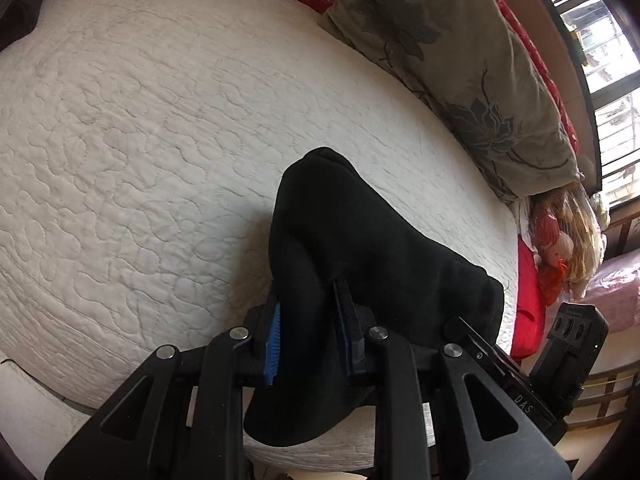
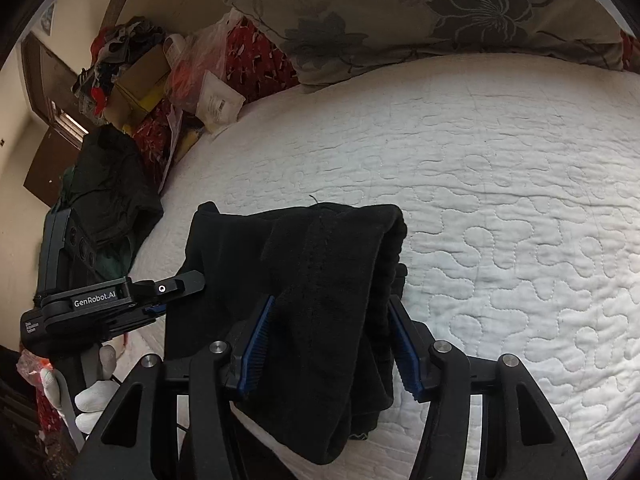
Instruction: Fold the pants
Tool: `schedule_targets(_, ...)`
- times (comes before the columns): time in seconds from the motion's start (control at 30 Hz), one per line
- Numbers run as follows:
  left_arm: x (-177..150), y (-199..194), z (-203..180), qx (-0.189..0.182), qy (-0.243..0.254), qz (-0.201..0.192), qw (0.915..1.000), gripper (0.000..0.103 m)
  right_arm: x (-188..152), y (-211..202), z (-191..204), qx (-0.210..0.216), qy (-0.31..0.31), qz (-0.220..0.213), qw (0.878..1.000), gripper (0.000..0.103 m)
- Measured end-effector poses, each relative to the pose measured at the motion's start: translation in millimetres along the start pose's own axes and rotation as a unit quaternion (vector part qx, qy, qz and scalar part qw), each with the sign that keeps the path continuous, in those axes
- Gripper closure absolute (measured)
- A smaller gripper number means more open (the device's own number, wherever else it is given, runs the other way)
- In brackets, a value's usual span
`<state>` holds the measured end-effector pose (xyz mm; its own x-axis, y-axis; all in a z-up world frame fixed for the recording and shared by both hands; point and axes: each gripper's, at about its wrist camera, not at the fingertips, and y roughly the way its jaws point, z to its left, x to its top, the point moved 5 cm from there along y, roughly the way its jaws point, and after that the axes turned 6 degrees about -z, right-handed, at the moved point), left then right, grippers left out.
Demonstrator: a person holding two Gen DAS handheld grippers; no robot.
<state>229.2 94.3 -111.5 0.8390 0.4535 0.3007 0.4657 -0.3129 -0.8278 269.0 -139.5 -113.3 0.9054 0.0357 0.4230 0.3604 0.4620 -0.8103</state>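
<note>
While both grippers pinched the black pants (image 1: 360,240) above the white quilted bed (image 1: 140,140), the cloth hung bunched btwn them, its lower folds draping to the quilt near the bed's edge. Left gripper (image 1: 308,320) had its blue pads (image 1: 273,340) pressed on a fold; right gripper (image 2: 332,340) clamped a thick wad w/ elastic waistband showing. Floral pillow (image 2: 400,12) lay far side; clutter pile (image 2: 132,76) sat at the corner.

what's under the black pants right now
Under the pants lies the white quilt, showing all round them. The patch directly beneath is covered. Both tongs, left and right, grip the cloth.
</note>
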Motion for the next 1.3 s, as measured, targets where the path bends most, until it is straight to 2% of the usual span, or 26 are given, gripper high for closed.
schedule_targets(0.07,-3.7,17.7,17.1,0.010,-0.011,0.027,0.9995,0.082,-6.9,17.6,-12.6,-0.009,0.023,0.030,0.999,0.042)
schedule_targets(0.13,-3.5,15.7,19.0,-0.005,-0.012,0.022,0.9997,0.081,-7.2,11.3,-21.1,0.008,0.061,0.023,0.998,0.038)
schedule_targets(0.23,-2.5,-3.6,12.3,0.010,0.016,-0.014,0.9997,0.081,-5.7,-17.3,-21.2,-0.001,0.054,0.002,0.999,0.036)
schedule_targets(0.33,-8.0,-23.7,0.2,0.021,0.046,-0.046,0.9976,0.081,-1.9,-59.5,-10.1,-0.018,0.015,-0.048,0.999,0.036)
schedule_targets(0.4,-15.5,-31.3,-6.2,0.050,0.068,-0.067,0.9942,0.081,-1.6,-91.4,4.0,-0.066,-0.038,-0.106,0.991,0.033)
schedule_targets(0.43,-20.5,-34.0,-7.7,0.071,0.080,-0.078,0.9912,0.081,-4.6,-107.1,8.3,-0.104,-0.058,-0.142,0.983,0.017)
schedule_targets(0.47,-25.4,-36.0,-10.2,0.093,0.093,-0.090,0.9872,0.081,-7.9,-115.3,7.6,-0.146,-0.057,-0.159,0.975,0.004)
schedule_targets(0.5,-30.4,-37.9,-12.5,0.109,0.106,-0.102,0.9831,0.081,-13.5,-116.5,2.1,-0.186,-0.040,-0.152,0.970,0.000)
schedule_targets(0.53,-33.9,-38.3,-15.9,0.124,0.116,-0.110,0.9792,0.081,-19.3,-110.9,-5.7,-0.209,-0.019,-0.121,0.970,0.000)
schedule_targets(0.6,-43.8,-39.4,-18.0,0.144,0.129,-0.114,0.9745,0.081,-34.0,-96.8,-14.6,-0.193,-0.002,-0.066,0.979,0.002)
schedule_targets(0.63,-49.1,-40.3,-16.7,0.145,0.133,-0.113,0.9739,0.081,-43.5,-98.0,-20.0,-0.189,0.002,-0.065,0.980,0.004)
schedule_targets(0.83,-73.0,-42.9,-17.2,0.171,0.142,-0.111,0.9686,0.081,-64.7,-112.9,-11.1,-0.170,0.006,-0.097,0.981,0.003)
schedule_targets(1.07,-89.7,-46.3,-16.8,0.165,0.130,-0.104,0.9720,0.081,-76.5,-122.0,6.0,-0.164,-0.019,-0.105,0.981,0.003)
schedule_targets(1.3,-101.3,-45.5,-23.8,0.178,0.146,-0.102,0.9678,0.081,-79.8,-130.6,13.4,-0.216,-0.055,-0.119,0.967,0.003)
